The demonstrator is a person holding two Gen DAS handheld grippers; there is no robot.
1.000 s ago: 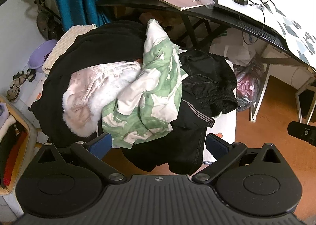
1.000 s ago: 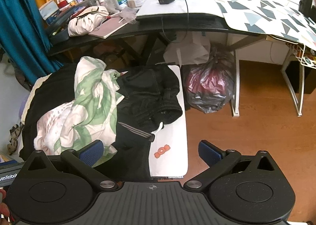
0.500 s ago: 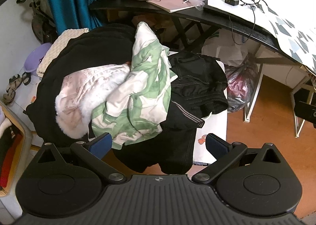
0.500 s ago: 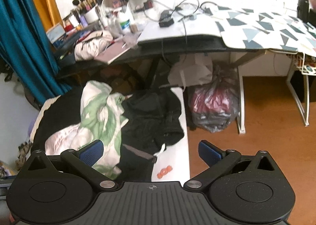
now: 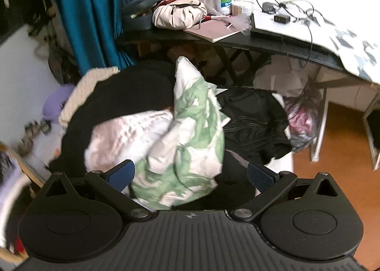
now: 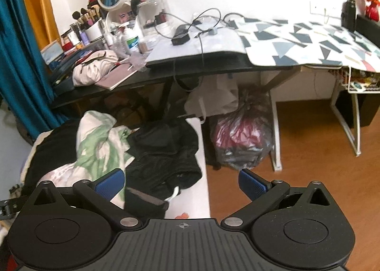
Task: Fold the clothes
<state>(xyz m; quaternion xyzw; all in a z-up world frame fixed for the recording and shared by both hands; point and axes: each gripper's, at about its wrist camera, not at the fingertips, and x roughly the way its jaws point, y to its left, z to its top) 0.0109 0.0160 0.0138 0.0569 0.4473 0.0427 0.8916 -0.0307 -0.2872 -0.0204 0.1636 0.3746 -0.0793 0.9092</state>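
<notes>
A heap of clothes covers a small white table (image 6: 199, 190). On top lies a green-and-white patterned garment (image 5: 194, 142) (image 6: 99, 145), with a pale pink fluffy piece (image 5: 125, 135) to its left and crumpled black trousers (image 5: 256, 121) (image 6: 166, 152) to its right, all over a large black garment (image 5: 128, 90). My left gripper (image 5: 190, 173) hovers open above the near end of the green garment, holding nothing. My right gripper (image 6: 181, 182) is open too, above the table's right part and the black trousers.
A black desk (image 6: 213, 66) crowded with cosmetics, a beige bag (image 5: 178, 13), a notebook and cables stands behind the pile. A dark plastic bag (image 6: 242, 142) sits under it on the wooden floor (image 6: 308, 152). A teal curtain (image 5: 87, 9) hangs at left.
Both cameras have tilted up and pulled back, showing more of the desk. The left gripper has come closer over the green garment. The clothes lie as before; both grippers stay open.
</notes>
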